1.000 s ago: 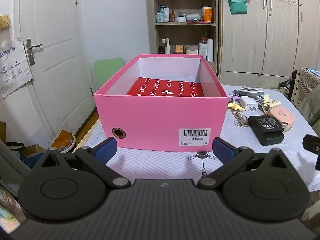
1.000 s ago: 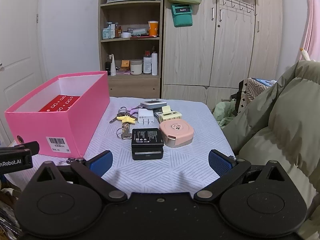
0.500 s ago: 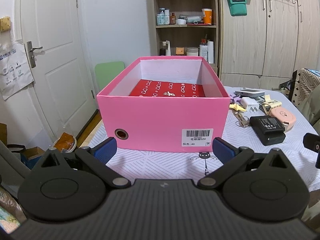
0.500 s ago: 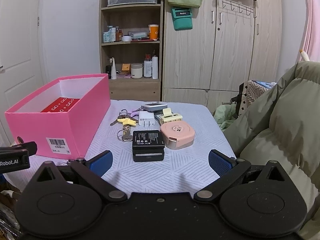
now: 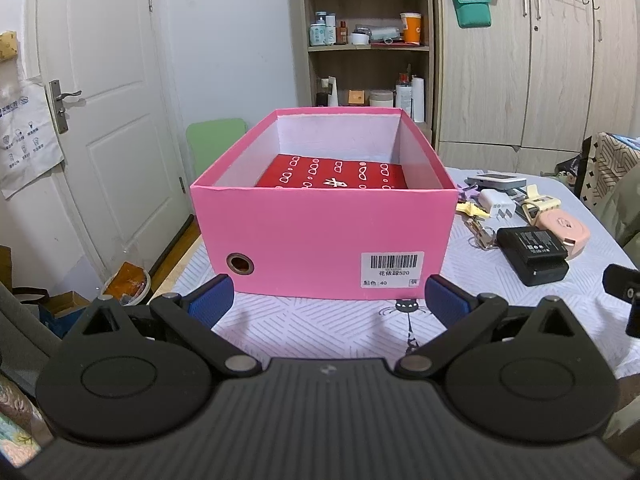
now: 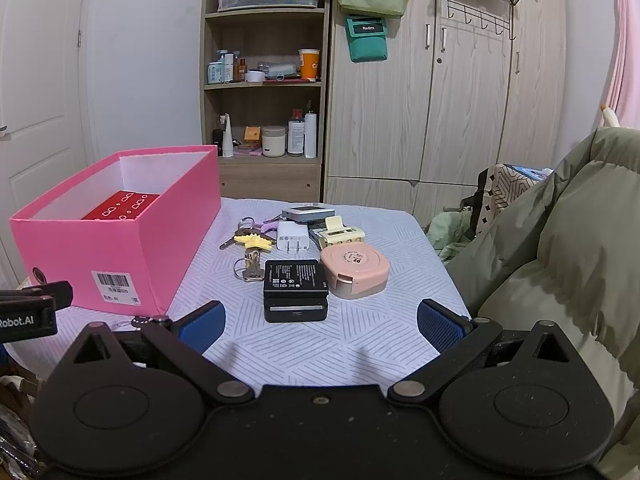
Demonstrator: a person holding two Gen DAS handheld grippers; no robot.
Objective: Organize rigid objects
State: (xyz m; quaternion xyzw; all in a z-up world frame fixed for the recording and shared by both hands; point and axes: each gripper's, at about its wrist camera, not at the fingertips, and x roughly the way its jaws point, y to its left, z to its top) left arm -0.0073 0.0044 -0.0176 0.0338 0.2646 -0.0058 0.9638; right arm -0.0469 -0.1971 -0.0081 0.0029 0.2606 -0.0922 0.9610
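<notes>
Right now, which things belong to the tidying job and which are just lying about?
Job: pink box, black battery pack, pink tape measure, white charger, keys, yellow clip, grey device.

Lying about: shelf bottles, orange cup, green jacket.

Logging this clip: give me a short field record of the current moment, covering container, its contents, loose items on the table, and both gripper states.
container: pink box, open top, on the table
contents: red patterned item lying flat inside
loose items: black battery pack, pink tape measure, white charger, keys, yellow clip, grey device, all right of the box
left gripper: open, empty, facing the box
right gripper: open, empty, facing the battery pack
</notes>
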